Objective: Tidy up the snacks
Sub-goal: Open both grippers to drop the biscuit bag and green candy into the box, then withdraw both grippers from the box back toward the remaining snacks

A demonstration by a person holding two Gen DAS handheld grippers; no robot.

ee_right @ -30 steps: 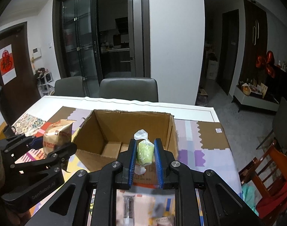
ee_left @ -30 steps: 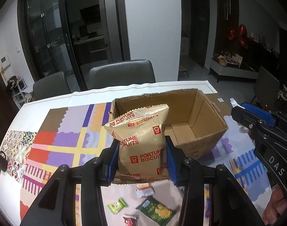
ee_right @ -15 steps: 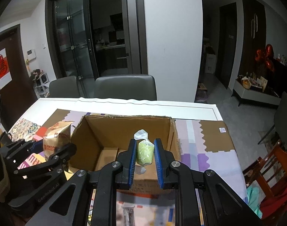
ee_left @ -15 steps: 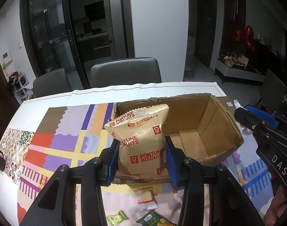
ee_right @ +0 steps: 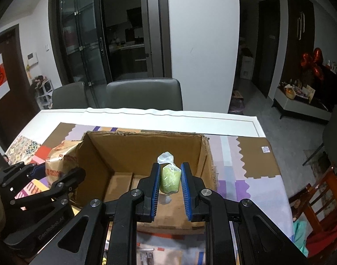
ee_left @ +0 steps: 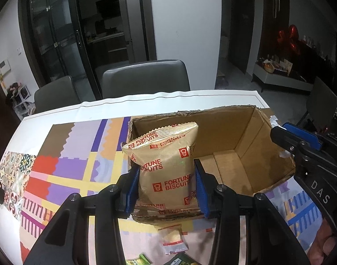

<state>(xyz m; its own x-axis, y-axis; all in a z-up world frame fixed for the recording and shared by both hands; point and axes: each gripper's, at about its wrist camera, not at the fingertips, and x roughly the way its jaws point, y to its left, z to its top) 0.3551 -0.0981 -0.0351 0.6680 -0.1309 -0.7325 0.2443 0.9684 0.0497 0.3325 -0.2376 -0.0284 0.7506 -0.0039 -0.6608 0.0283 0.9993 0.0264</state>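
My left gripper (ee_left: 166, 187) is shut on a tan Fortune Biscuits bag (ee_left: 166, 165), held upright over the near left corner of an open cardboard box (ee_left: 230, 132). My right gripper (ee_right: 169, 184) is shut on a small green wrapped snack (ee_right: 170, 177) with a clear twisted top, held over the box's (ee_right: 146, 148) near right part. The box looks empty inside. The right gripper shows at the right edge of the left wrist view (ee_left: 301, 150). The left gripper (ee_right: 58, 183) with its bag (ee_right: 60, 161) shows at the left of the right wrist view.
The box stands on a table with a colourful patchwork cloth (ee_left: 64, 165). Small snack packets (ee_left: 174, 239) lie on the cloth in front of the box. Two grey chairs (ee_left: 144, 79) stand behind the table. A red chair (ee_right: 318, 203) is at the right.
Both grippers have moved forward toward the box with their snacks still held. The box now looks larger and closer, and both snacks now sit over its near edge.
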